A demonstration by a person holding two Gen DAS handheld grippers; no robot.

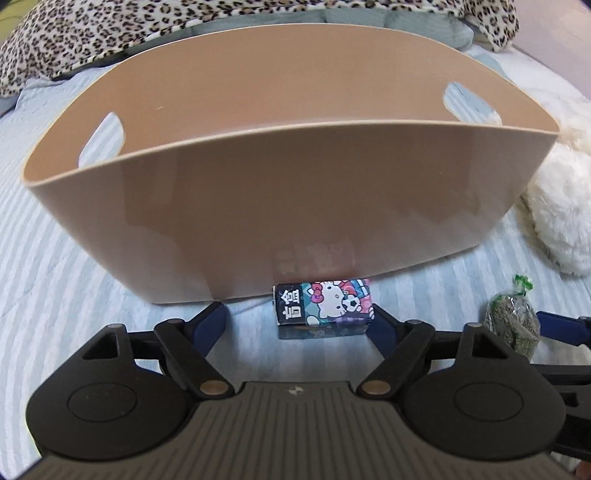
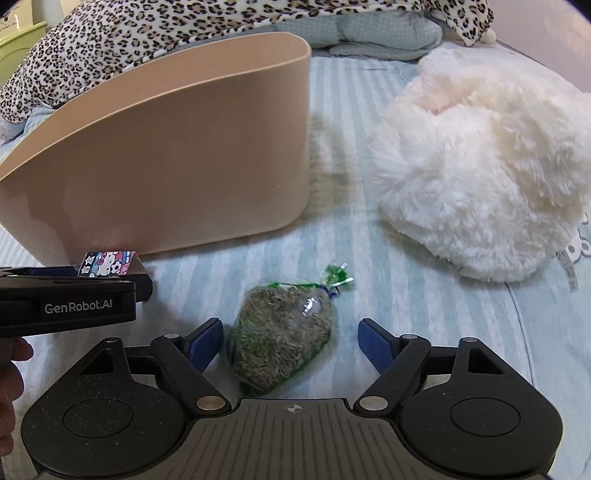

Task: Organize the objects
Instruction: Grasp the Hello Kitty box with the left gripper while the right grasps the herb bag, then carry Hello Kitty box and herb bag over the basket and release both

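Note:
A tan plastic bin [image 1: 280, 206] with handle cut-outs stands on the striped bedsheet; it also shows in the right wrist view [image 2: 177, 158]. A small Hello Kitty box [image 1: 323, 308] lies against the bin's front wall, between the open fingers of my left gripper [image 1: 299, 317], nearer the right finger. The box shows partly in the right wrist view [image 2: 107, 264]. A clear bag of green dried herbs [image 2: 280, 336] tied with a green twist lies between the open fingers of my right gripper [image 2: 291, 332], nearer the left finger. The bag also shows in the left wrist view [image 1: 511, 323].
A white fluffy plush [image 2: 476, 166] lies right of the bin. A leopard-print blanket [image 2: 122, 40] and a pale green pillow [image 2: 369, 33] lie behind the bin. The left gripper's body [image 2: 66, 302] crosses the left of the right wrist view.

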